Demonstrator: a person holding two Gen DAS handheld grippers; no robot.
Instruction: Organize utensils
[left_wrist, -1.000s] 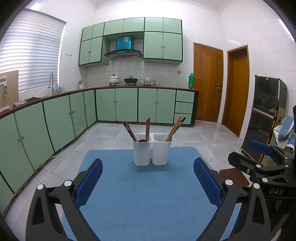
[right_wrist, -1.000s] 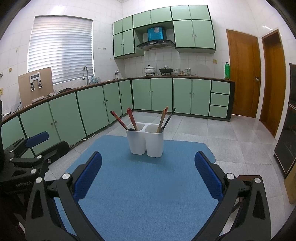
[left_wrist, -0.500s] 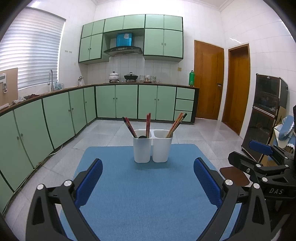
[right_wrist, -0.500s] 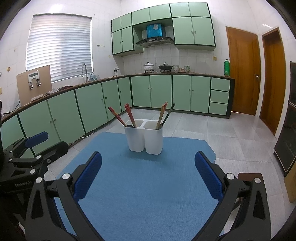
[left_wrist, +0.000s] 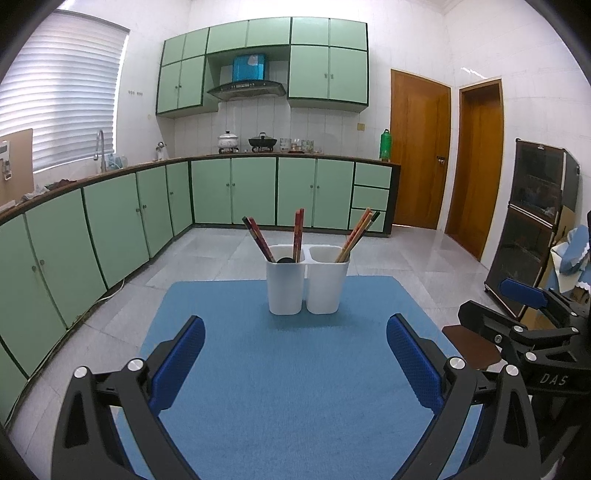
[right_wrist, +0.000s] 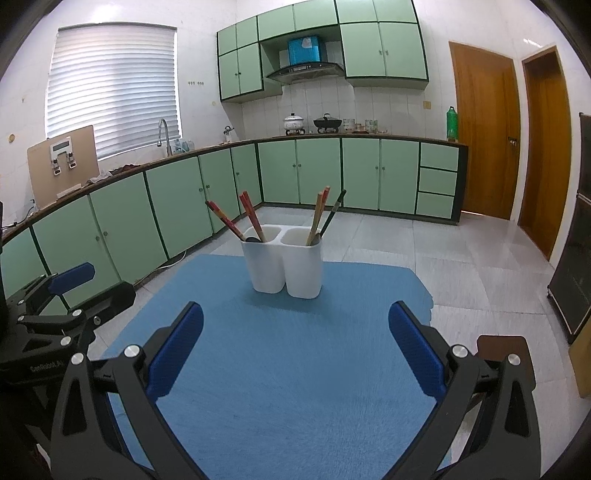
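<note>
- Left wrist view shows the white plastic two-compartment utensil holder (left_wrist: 307, 280) standing upright toward the far end of the blue felt mat (left_wrist: 295, 369) that covers the desk.
- Every utensil in sight already stands inside the holder; none lies on the mat. By that, the sorting looks finished or nearly so, with at most some tidying left.
- Left compartment: a pair of red patterned chopsticks (left_wrist: 258, 239) leaning left, a second red pair (left_wrist: 298, 234) standing nearly upright, and the dark rounded end of one utensil (left_wrist: 285, 260) just showing at the rim, perhaps a spoon; I cannot tell.
- Right compartment: a bundle of light wooden chopsticks (left_wrist: 355, 234) leaning right, together with one dark stick (right_wrist: 332, 214) seen more plainly from the right wrist view. The exact count of sticks in the bundle is too fine to read.
- Counted: one holder with two compartments, one mat, three chopstick groups, one dark stick, one dark rounded utensil.
- Left gripper (left_wrist: 295, 354) has its blue-padded fingers (left_wrist: 177, 360) spread wide with nothing between them, hovering over the near part of the mat, well apart from the holder.
- Right gripper (right_wrist: 295, 350) is likewise spread wide and empty over the mat's near part, beside the left one.
</note>
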